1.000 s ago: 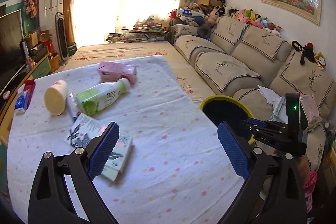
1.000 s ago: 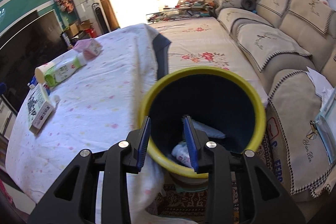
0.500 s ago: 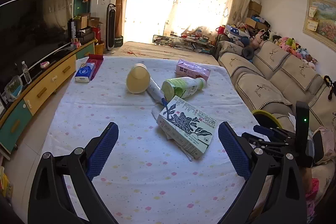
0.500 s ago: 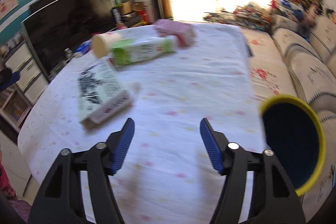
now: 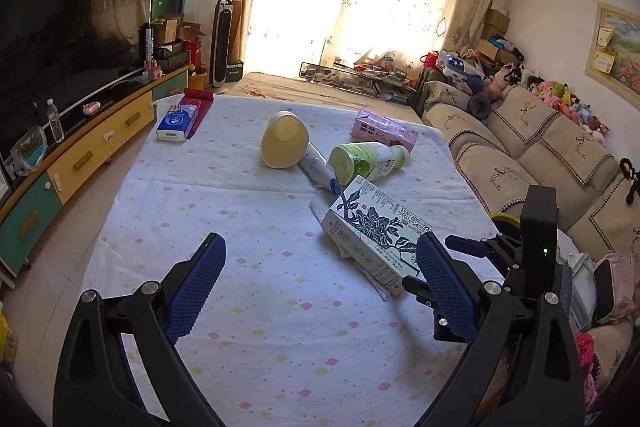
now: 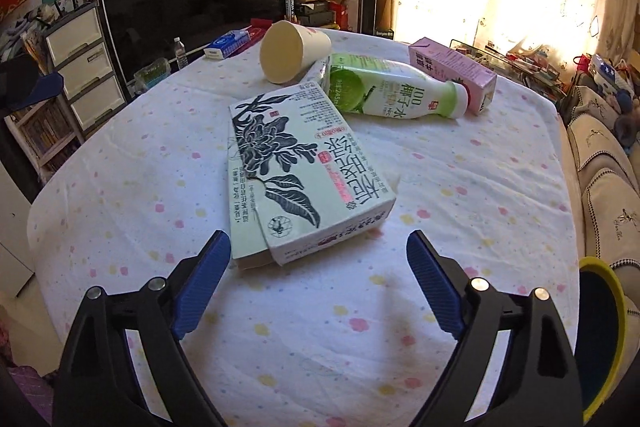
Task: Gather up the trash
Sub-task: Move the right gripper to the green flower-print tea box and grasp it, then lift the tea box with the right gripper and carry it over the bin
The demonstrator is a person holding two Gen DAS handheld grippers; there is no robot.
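right gripper (image 6: 318, 269) swung off the bin (image 6: 600, 339) back over the table (image 6: 460, 347), jaws just opened wide, nothing between them; left gripper (image 5: 320, 287) spread empty too; carton (image 6: 296, 171) at 12 o'clock, bottle (image 6: 392, 89), cup (image 6: 290, 51), pink box (image 6: 456, 71) beyond, all left to bin

Bare cloth (image 6: 320, 327) before right gripper (image 6: 319, 267); box (image 6: 296, 179) just ahead. Bottle (image 6: 392, 91), cup (image 6: 292, 53), carton (image 6: 452, 71) crowd behind.
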